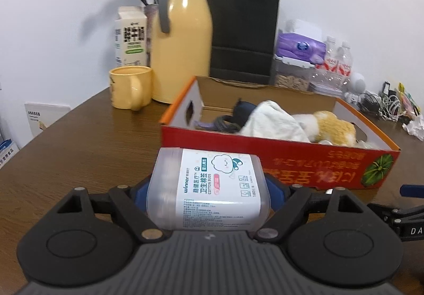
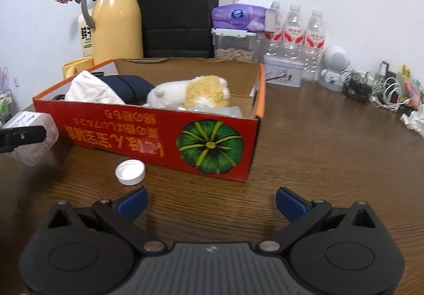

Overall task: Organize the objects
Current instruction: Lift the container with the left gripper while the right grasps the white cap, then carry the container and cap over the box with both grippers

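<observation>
My left gripper is shut on a clear cotton-bud box with a white label, held above the table just in front of the red cardboard box. The cotton-bud box also shows at the left edge of the right wrist view. The red box holds a white cloth, a dark blue item and a white-and-yellow plush toy. My right gripper is open and empty over the table. A white round lid lies in front of the red box.
Behind the box stand a yellow thermos, a yellow mug, a milk carton, a black paper bag, purple tissues, water bottles, a white speaker and tangled cables.
</observation>
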`<state>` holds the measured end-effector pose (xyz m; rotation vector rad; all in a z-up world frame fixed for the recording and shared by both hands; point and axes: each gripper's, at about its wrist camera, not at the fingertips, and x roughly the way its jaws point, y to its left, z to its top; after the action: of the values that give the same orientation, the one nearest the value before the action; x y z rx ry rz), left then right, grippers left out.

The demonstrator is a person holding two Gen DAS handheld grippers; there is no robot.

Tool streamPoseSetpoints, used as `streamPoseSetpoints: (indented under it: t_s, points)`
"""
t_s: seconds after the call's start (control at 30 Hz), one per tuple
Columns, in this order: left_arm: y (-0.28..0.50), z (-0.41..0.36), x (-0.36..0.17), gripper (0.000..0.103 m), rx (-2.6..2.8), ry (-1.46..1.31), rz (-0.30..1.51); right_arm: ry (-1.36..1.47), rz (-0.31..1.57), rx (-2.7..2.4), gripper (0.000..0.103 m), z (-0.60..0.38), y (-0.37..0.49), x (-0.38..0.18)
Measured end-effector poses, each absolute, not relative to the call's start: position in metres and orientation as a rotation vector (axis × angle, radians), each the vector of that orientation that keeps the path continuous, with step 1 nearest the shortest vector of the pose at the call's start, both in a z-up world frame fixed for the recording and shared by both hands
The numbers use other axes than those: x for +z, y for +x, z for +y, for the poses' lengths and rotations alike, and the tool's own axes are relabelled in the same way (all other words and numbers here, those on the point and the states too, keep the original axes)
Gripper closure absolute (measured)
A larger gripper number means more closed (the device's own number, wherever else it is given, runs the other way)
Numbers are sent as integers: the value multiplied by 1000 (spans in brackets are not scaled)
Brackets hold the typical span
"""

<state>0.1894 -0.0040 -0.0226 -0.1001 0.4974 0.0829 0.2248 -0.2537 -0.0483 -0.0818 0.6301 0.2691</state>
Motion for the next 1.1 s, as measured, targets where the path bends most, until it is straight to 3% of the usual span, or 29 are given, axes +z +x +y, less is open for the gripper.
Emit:
streamPoseSetpoints:
  t_s: [0.5, 0.57, 0.7, 0.8, 0.83, 1.1]
  points:
    - [174, 13, -16, 19, 79, -142, 464, -83, 691, 299, 5, -195, 236, -54]
    - [173, 12, -16, 19, 72, -139, 462, -86, 679, 307, 17, -190, 236, -53]
    - [172, 12, -16, 19, 71, -138, 462, -96, 661, 333, 32, -177, 238, -51]
    - [172, 13, -17, 19, 76, -141, 461, -101, 645, 359, 59, -173, 236, -50]
    - [172, 13, -17, 19, 78, -141, 461, -105, 639, 357, 76, -172, 236, -49]
    - [172, 13, -18, 19, 84, -135, 459, -95, 606, 370, 76, -176, 228, -46]
